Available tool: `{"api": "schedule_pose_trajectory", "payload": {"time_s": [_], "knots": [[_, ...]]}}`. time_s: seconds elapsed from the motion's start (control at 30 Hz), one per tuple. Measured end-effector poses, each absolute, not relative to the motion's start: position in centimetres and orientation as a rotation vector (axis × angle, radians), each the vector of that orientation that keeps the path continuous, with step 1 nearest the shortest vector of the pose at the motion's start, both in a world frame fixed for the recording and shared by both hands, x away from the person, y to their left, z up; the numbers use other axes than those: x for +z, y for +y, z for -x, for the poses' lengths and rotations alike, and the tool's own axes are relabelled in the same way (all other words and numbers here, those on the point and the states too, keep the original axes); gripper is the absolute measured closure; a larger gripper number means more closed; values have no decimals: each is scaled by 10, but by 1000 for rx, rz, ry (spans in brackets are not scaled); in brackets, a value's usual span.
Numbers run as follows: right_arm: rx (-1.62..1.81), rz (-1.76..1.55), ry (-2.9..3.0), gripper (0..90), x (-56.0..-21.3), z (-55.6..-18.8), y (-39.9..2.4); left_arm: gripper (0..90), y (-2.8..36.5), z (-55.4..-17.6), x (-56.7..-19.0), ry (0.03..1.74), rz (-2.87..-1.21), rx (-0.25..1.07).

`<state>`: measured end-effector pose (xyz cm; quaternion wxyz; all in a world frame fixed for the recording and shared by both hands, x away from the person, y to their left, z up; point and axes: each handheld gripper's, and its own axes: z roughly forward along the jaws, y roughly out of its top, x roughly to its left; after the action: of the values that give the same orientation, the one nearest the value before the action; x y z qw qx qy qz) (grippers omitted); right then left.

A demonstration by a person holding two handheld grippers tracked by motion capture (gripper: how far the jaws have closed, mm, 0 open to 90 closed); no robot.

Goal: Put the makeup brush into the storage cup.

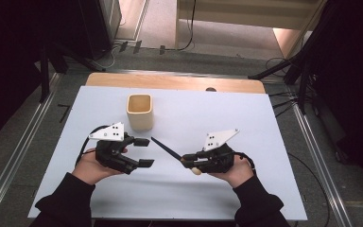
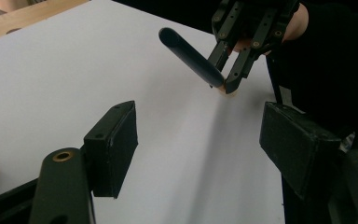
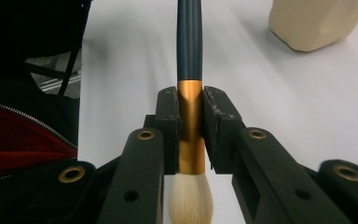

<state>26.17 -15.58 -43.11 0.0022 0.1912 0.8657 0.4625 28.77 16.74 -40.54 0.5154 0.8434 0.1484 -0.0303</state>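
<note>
White table (image 1: 246,189); right gripper (image 3: 189,121) clamps brush (image 3: 189,56): dark handle, gold ferrule, pale bristles.

Looking down and forward from above the white table (image 1: 184,189). Riding low and close behind each pair of jaws, facing across that sheet; both sharing the brush (image 2: 191,58) and cup (image 3: 314,23).

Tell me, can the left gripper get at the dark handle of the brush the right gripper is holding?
Probably yes. The left gripper has open, empty jaws, and the brush handle sticks out of the right gripper toward it, with bare table between them and the cup off to the side.
</note>
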Motion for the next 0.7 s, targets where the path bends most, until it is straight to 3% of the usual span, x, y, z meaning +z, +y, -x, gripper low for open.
{"api": "schedule_pose_trajectory", "payload": {"time_s": [0.7], "knots": [[1453, -495, 2768, 783, -435, -258, -136, 472, 155, -284, -411, 312, -2011, -122]]}}
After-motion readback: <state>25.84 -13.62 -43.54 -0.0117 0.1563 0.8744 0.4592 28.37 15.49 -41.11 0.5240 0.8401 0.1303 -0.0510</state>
